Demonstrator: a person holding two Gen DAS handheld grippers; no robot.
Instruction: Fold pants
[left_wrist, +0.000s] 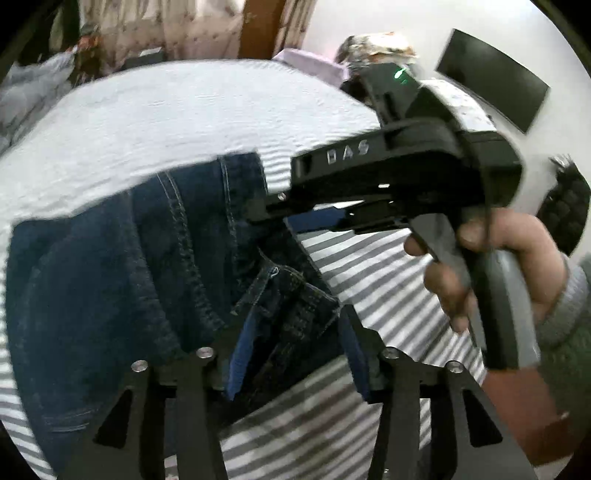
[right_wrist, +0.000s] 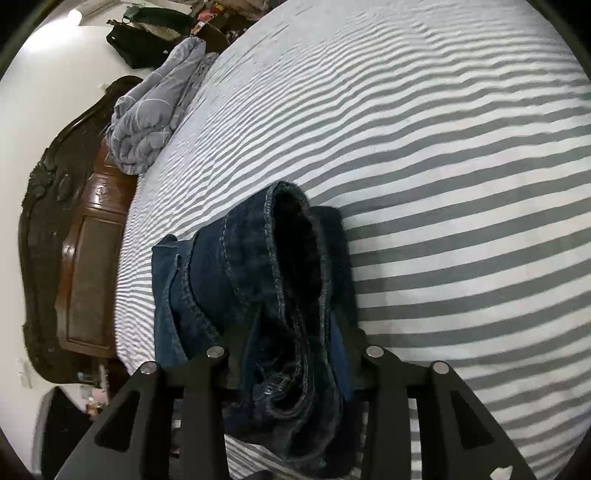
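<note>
Dark blue denim pants (left_wrist: 110, 266) lie bunched on a grey-and-white striped bedsheet (left_wrist: 184, 110). My left gripper (left_wrist: 295, 332) is shut on a fold of the pants, with blue pads (left_wrist: 240, 354) pressing the denim from both sides. The right gripper body (left_wrist: 388, 166) crosses the left wrist view, held by a hand (left_wrist: 491, 266), its tip at the pants. In the right wrist view my right gripper (right_wrist: 295, 332) is shut on a thick bunch of the pants (right_wrist: 280, 280), with an open hem facing the camera above the sheet (right_wrist: 443, 147).
A rolled grey quilt (right_wrist: 155, 110) lies at the bed's far corner beside a dark wooden headboard (right_wrist: 74, 229). A black bag (right_wrist: 144, 40) sits by the white wall. A dark panel (left_wrist: 491, 81) hangs on the wall in the left wrist view.
</note>
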